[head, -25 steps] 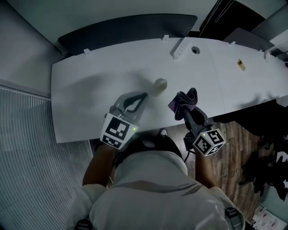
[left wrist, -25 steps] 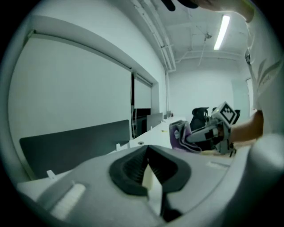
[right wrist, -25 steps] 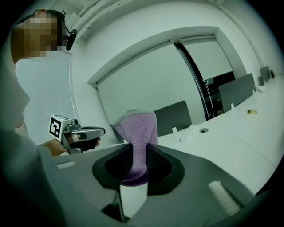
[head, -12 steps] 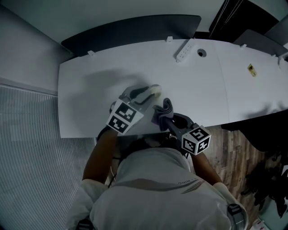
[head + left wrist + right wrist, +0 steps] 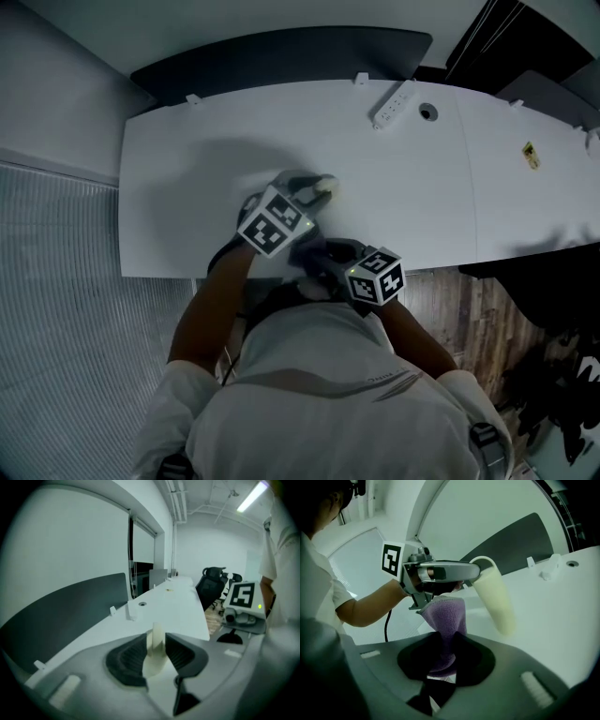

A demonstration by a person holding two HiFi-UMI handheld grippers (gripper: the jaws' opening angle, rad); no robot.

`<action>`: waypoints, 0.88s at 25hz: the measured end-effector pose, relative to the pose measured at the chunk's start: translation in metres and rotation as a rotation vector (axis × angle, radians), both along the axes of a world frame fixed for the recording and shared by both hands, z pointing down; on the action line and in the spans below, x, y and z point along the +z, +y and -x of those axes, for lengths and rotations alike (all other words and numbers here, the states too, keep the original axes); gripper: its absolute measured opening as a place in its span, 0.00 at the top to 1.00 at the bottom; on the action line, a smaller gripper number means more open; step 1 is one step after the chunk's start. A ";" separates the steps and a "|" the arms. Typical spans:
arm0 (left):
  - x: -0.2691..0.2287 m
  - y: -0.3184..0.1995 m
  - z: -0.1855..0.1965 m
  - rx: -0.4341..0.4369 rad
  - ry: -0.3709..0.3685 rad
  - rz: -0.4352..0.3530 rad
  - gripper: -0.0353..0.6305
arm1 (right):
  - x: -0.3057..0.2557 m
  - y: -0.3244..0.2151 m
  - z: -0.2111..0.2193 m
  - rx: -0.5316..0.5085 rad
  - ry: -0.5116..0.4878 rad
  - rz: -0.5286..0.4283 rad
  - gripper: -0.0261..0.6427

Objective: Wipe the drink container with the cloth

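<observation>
The pale drink container [image 5: 494, 595] stands on the tabletop [image 5: 187, 159], its thin rim wall between my left tongs [image 5: 307, 187], which are opening. It looks light, stiff and tippy; I'd pinch the rim. My right tongs [image 5: 440, 645], just beside, clamp the soft cloth [image 5: 445, 616].

fleecy cloth [image 5: 443, 616], smooth matt drink container [image 5: 494, 597]

Hidden cloth, unreadable sticker
In the head view the cloth [image 5: 443, 620] sits hidden under the right tongs [image 5: 319, 253]; the sticker [image 5: 532, 155] on the table [image 5: 187, 187] at 2 o'clock is too small to read.
</observation>
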State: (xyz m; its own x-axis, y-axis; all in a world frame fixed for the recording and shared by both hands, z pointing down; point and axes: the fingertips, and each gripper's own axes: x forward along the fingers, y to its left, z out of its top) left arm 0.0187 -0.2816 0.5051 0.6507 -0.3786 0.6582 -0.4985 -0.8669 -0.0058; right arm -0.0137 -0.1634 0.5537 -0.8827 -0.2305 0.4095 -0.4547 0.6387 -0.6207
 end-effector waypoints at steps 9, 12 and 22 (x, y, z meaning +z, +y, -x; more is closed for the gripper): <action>0.003 0.005 -0.003 0.032 -0.018 0.024 0.82 | -0.003 -0.052 0.010 0.196 -0.121 0.113 0.83; 0.005 0.005 -0.003 0.030 -0.018 0.033 0.82 | 0.000 -0.060 0.013 0.249 -0.163 0.138 0.83; 0.004 0.002 -0.002 0.010 0.012 0.046 0.83 | 0.019 -0.087 0.010 0.508 -0.324 0.334 0.83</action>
